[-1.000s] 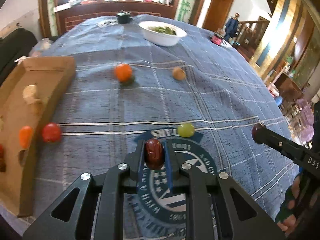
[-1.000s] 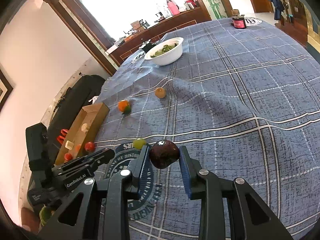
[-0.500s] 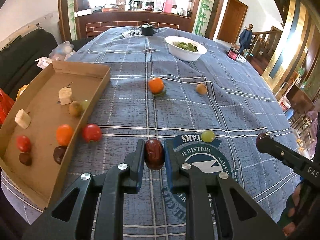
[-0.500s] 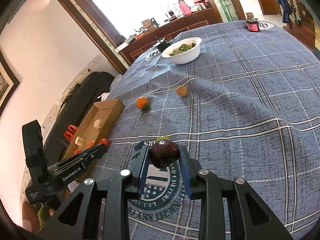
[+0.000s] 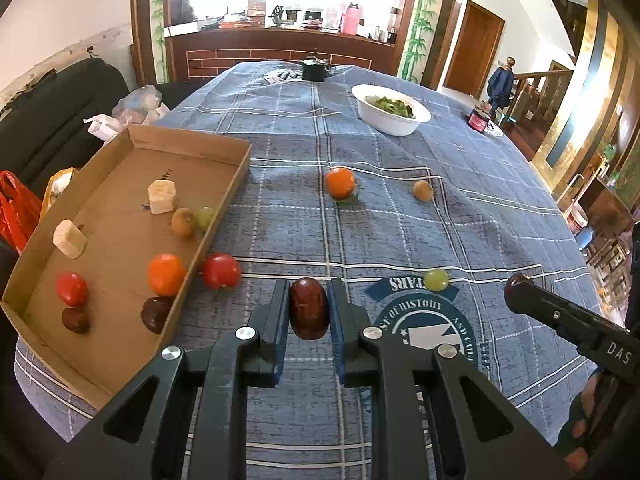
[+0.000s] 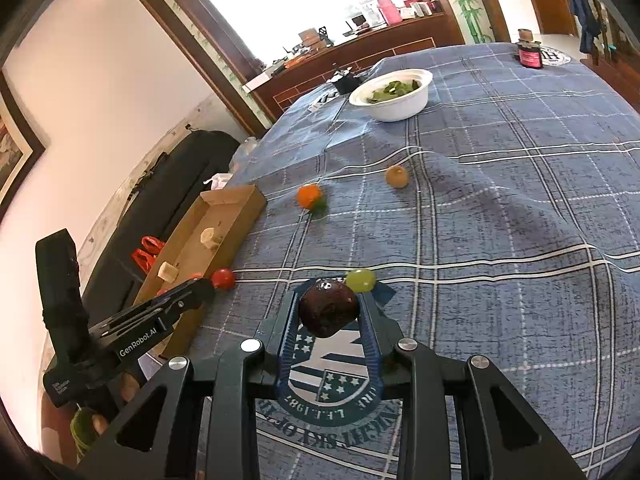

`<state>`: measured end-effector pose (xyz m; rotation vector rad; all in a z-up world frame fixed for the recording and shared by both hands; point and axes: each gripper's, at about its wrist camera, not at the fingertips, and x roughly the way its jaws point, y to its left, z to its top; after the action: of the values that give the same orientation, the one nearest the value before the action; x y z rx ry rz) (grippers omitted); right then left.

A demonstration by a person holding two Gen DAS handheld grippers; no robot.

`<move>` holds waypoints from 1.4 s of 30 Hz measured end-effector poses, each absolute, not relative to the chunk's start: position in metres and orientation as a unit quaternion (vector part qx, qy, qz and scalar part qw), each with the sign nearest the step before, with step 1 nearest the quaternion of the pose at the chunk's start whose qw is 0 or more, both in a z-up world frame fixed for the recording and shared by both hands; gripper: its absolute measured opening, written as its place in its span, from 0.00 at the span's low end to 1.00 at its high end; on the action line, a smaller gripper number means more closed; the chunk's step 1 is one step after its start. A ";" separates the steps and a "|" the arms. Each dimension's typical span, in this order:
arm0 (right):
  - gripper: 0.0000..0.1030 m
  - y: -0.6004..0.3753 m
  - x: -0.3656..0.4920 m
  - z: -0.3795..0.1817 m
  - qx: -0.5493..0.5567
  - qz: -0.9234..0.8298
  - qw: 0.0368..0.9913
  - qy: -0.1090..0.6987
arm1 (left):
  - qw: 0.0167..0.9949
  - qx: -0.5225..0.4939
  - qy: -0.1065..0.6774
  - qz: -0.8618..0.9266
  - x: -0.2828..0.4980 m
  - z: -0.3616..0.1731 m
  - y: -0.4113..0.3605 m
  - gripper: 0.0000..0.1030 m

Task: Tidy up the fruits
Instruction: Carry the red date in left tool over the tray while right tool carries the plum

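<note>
- To the left of both grippers lies the open brown cardboard tray (image 5: 224, 184), its near-right wall closest to us.
- Our left gripper (image 5: 308, 312) pinches a dark red oblong date (image 5: 309, 307), long axis running near to far, and is the nearer hand to the tray.
- Our right gripper (image 6: 329, 312) pinches a round dark purple fruit (image 6: 328, 309) farther right.
- A red cherry tomato (image 5: 221, 270) sits against the wall outside; we judge the tray's near-middle floor has room.
</note>
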<state>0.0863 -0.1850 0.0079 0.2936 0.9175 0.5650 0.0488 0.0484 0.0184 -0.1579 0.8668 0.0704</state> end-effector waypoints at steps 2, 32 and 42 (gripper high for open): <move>0.29 -0.180 0.087 0.008 0.136 0.271 0.847 0.436 | 0.904 -0.078 0.419 0.036 0.048 0.019 0.053 0.15; 0.29 -0.035 0.138 0.024 0.106 0.367 0.812 0.440 | 0.898 -0.134 0.404 0.113 0.043 0.028 0.194 0.16; 0.29 0.052 0.195 0.028 0.066 0.387 0.804 0.446 | 0.891 -0.145 0.414 0.114 0.071 0.018 0.207 0.16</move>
<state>0.1945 0.0521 0.0280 0.1424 0.9557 0.8293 0.0706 0.2075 0.0180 -0.3020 0.8595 0.2362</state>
